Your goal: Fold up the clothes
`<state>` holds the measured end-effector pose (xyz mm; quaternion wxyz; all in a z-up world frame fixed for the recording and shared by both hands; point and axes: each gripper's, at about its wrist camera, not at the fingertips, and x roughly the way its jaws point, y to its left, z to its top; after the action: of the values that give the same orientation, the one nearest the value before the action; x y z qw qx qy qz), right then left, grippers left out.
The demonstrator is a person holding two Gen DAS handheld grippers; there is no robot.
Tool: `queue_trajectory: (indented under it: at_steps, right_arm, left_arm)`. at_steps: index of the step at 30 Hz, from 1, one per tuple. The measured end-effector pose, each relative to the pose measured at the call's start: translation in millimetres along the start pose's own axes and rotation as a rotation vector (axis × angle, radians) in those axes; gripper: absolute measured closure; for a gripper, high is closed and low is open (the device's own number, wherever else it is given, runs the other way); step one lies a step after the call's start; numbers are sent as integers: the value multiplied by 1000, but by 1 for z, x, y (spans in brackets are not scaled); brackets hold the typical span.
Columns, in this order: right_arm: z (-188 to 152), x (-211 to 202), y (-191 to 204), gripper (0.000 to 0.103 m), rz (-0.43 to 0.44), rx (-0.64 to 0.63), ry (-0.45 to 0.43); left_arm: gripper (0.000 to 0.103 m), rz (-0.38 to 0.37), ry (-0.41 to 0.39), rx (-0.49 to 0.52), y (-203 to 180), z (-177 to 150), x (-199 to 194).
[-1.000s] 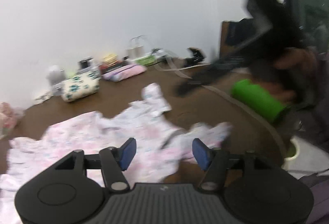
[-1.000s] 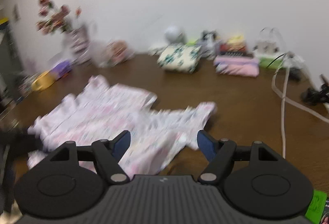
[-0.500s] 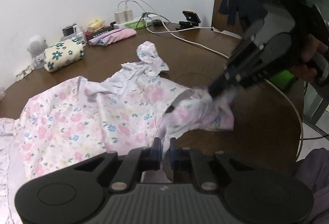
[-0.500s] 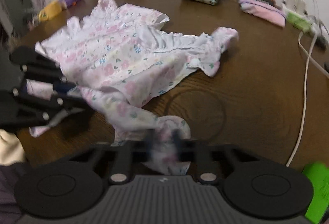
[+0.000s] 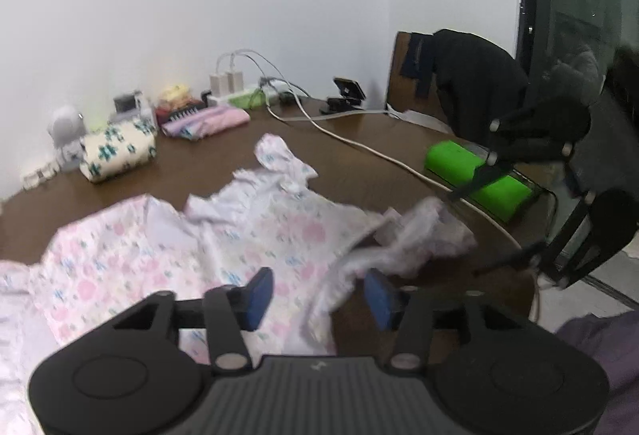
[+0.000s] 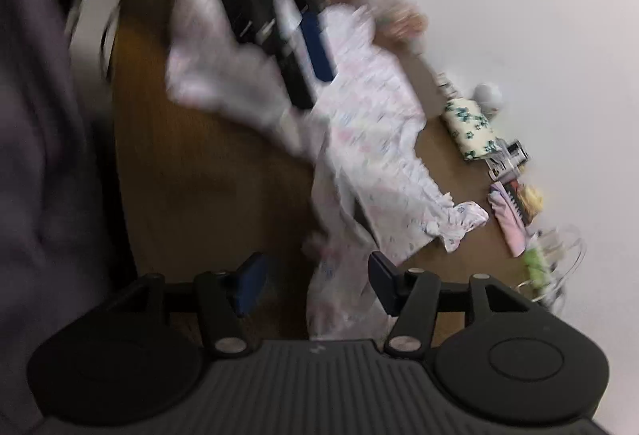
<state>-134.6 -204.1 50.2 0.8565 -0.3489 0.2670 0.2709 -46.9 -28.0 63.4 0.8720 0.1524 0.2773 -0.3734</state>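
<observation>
Brown wooden table (image 5: 359, 171) under floral dress (image 5: 167, 255), spread flat, long axis L-R. Near hem bunched just ahead of left gripper (image 5: 317, 295), lying between its pads. Right gripper (image 6: 315, 281) alongside. Both wide apart, holding 0. Left nearer.

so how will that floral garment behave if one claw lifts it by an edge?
Probably floppy: the floral garment lies crumpled in soft folds on the table. Likely light, since the fabric looks thin with ruffled edges. It would likely drape and drag rather than hold shape, so a single pinch may leave most of it trailing.
</observation>
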Motion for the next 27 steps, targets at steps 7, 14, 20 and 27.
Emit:
queue_trajectory:
  at_steps: [7,14,20,27]
  right_arm:
    - [-1,28,-40,70,93,388,-5]
    - [3,43,3,100,-211,55,8]
    - [-3,48,28,87,-261,-158,53]
    - [14,8,-9,40,0,225,-115]
  left_arm:
    - [62,-36,113,-49,4,-4,44]
    - [84,5,172,-135,17,-21,52]
    - [83,21,153,-150,18,-24,40]
    - [63,64,86,-178,31,-24,10]
